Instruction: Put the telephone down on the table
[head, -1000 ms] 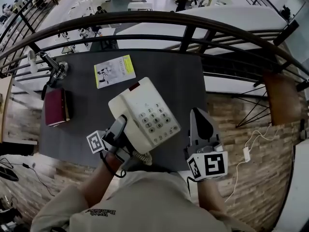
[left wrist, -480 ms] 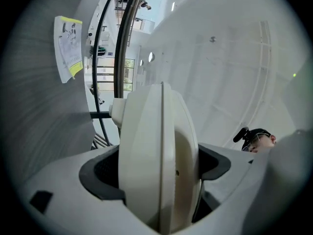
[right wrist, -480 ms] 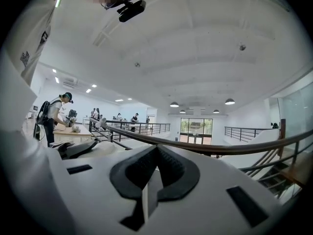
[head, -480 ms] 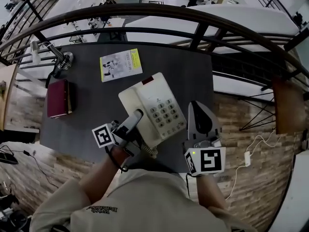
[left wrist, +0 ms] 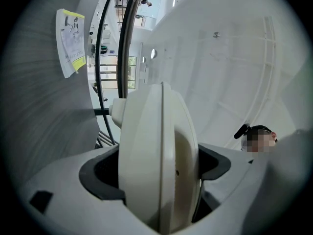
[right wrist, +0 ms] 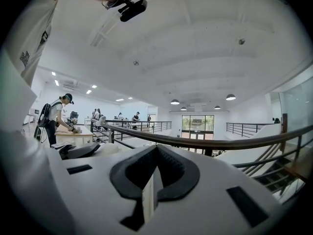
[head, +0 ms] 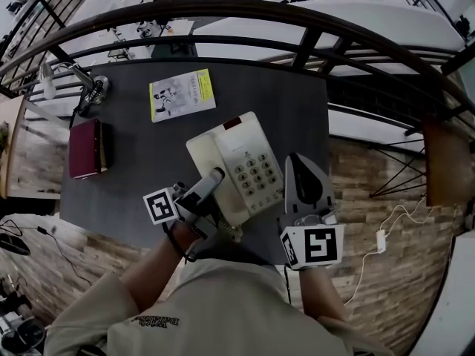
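Note:
A cream push-button telephone (head: 239, 163) lies flat over the dark table (head: 133, 191), near its front edge; whether it rests on the table I cannot tell. My left gripper (head: 210, 184) is shut on the telephone's left front side, by the handset. In the left gripper view the cream telephone (left wrist: 156, 151) fills the space between the jaws of the left gripper (left wrist: 157, 173). A coiled cord (head: 236, 232) hangs at the telephone's front. My right gripper (head: 295, 162) sits just right of the telephone, shut and empty; the right gripper (right wrist: 152, 180) points out over the railing.
A yellow-and-white booklet (head: 181, 95) lies at the table's back. A dark red book (head: 87, 148) rests on the left side, with a clamp lamp (head: 89, 95) behind it. A dark railing (head: 297, 21) runs behind the table. A white cable (head: 382, 237) lies on the floor to the right.
The telephone and my left gripper have shifted slightly right and lower toward the table; the telephone looks flatter. My right gripper has barely moved.

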`<action>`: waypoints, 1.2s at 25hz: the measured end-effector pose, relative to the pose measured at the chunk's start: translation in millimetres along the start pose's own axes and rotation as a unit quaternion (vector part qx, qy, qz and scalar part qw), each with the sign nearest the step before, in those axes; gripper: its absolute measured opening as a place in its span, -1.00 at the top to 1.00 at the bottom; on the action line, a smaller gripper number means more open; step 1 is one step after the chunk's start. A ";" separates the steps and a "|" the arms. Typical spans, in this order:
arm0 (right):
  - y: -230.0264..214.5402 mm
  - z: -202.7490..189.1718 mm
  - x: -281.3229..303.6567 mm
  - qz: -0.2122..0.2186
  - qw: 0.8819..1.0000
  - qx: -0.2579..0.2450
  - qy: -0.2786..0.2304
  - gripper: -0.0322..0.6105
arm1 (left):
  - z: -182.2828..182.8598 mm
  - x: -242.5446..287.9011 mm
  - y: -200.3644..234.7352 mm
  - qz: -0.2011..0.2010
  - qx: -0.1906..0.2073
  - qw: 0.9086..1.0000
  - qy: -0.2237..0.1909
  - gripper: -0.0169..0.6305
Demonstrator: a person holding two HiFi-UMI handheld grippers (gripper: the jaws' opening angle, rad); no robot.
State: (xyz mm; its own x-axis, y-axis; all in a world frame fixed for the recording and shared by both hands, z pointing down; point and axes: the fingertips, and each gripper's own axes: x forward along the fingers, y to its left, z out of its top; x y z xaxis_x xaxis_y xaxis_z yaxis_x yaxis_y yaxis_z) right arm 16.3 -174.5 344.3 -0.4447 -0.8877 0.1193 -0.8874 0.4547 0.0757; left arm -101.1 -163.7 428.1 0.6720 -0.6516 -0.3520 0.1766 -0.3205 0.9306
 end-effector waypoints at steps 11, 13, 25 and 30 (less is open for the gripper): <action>-28.6 -13.5 28.2 0.009 1.000 0.001 0.002 0.89 | 5.0 38.5 31.4 0.016 -0.001 1.000 0.020 -0.42; -39.2 -13.1 39.1 0.007 1.000 0.003 -0.002 0.89 | 11.6 53.8 39.4 0.013 -0.003 1.000 0.019 -0.42; -127.5 -8.0 159.1 -0.029 0.999 -0.015 -0.041 0.89 | 66.9 167.2 100.3 -0.022 0.013 0.999 0.029 -0.42; -169.8 -45.6 202.9 -0.055 0.998 -0.023 -0.015 0.89 | 86.0 203.7 146.9 -0.028 0.008 0.999 0.039 -0.42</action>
State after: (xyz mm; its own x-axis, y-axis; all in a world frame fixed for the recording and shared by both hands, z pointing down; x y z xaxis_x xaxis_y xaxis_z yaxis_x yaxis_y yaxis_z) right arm 82.3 -428.5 400.9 -0.3497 -0.9336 0.0785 -0.9244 0.3574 0.1330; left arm -0.2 -402.7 484.5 0.7148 -0.5777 -0.3941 0.2042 -0.3666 0.9077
